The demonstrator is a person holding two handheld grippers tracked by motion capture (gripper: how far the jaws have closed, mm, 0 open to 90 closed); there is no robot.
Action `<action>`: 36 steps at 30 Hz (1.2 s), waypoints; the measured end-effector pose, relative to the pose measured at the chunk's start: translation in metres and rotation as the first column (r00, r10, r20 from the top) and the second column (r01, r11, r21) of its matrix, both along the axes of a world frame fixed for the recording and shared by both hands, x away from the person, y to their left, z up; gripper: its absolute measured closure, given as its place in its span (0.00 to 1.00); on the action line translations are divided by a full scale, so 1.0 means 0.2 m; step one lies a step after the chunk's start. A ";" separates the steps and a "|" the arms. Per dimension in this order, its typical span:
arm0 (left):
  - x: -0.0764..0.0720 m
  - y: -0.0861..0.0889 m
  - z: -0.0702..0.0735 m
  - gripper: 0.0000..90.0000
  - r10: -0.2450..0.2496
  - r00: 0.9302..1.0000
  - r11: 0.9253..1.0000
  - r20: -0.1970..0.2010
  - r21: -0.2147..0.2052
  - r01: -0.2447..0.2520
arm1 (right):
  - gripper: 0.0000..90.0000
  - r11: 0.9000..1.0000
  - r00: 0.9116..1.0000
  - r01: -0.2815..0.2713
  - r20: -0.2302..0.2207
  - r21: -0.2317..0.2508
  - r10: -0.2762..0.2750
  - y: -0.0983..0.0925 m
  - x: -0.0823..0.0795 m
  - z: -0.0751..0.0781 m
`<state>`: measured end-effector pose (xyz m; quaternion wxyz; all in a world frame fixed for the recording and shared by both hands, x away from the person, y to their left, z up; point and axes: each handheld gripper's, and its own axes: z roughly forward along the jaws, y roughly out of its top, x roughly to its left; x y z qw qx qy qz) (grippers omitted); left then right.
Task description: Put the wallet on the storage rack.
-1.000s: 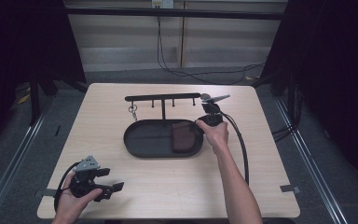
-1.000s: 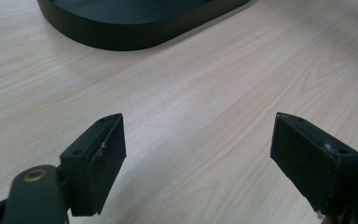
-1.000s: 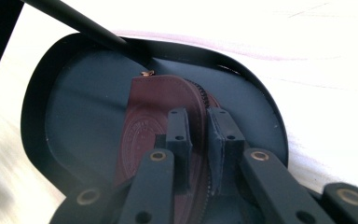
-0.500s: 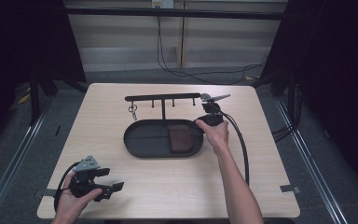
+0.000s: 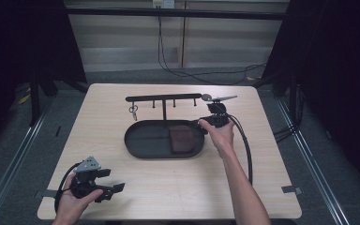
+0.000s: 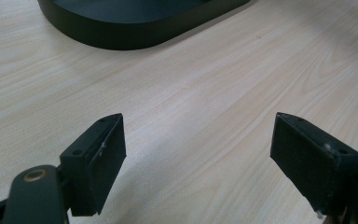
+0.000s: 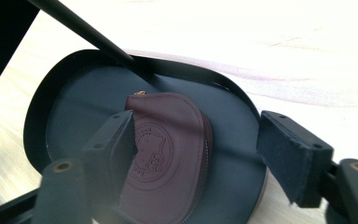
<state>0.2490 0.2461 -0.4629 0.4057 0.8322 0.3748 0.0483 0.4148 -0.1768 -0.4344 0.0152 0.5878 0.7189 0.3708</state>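
A maroon zip pouch [image 5: 182, 139] with an embossed round emblem lies flat in the right half of a black oval tray [image 5: 136, 145]. My right gripper [image 5: 203, 123] hovers at the tray's right end, pointing at the pouch [image 7: 168, 154]. Its jaws have just been opening and the right gripper [image 7: 196, 149] now stands open, its pads off the pouch. My left gripper [image 5: 112, 180] rests near the table's front left corner. Seen in its own view, the left gripper [image 6: 198, 149] is open with bare wood between its jaws, and the tray [image 6: 121, 28] lies ahead.
A black hook rack [image 5: 163, 98] stands behind the tray, with a small bunch of keys [image 5: 133, 111] hanging at its left end. Its post [image 7: 84, 30] rises from the tray's far rim. A black cable [image 5: 247, 150] trails from the right gripper across the table.
Both hands stay almost where they were. The pouch lies in the same spot in the tray.
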 end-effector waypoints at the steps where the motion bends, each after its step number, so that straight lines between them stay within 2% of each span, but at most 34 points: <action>1: 0.00 0.00 0.00 0.20 0.001 1.000 1.000 0.001 0.000 -0.001 | 0.27 1.000 1.000 0.001 0.004 -0.002 -0.001 0.00 -0.01 0.00; 6: 0.00 0.00 0.00 0.20 0.004 1.000 1.000 -0.001 0.000 -0.004 | 0.19 1.000 1.000 -0.009 0.021 -0.006 0.009 -0.02 -0.05 0.02; 15: 0.01 0.01 0.00 0.20 0.017 1.000 1.000 -0.006 -0.004 -0.017 | 0.19 1.000 0.998 -0.029 0.054 -0.009 0.030 -0.05 -0.13 0.04; 19: 0.01 0.02 0.00 0.20 0.020 1.000 1.000 -0.011 -0.008 -0.020 | 0.19 1.000 0.997 -0.028 0.070 -0.014 0.029 -0.08 -0.17 0.04; 22: 0.02 0.01 0.00 0.19 0.023 1.000 1.000 -0.014 -0.014 -0.023 | 0.19 1.000 0.998 -0.025 0.063 -0.018 0.026 -0.11 -0.20 0.03; 26: 0.02 0.02 0.00 0.19 0.023 1.000 1.000 -0.016 -0.016 -0.023 | 0.20 1.000 0.996 -0.017 0.091 -0.022 0.019 -0.14 -0.25 0.02; 36: 0.02 0.01 -0.01 0.19 0.036 0.999 0.999 -0.019 -0.002 -0.036 | 0.19 1.000 0.993 -0.013 0.113 -0.021 0.016 -0.21 -0.38 0.02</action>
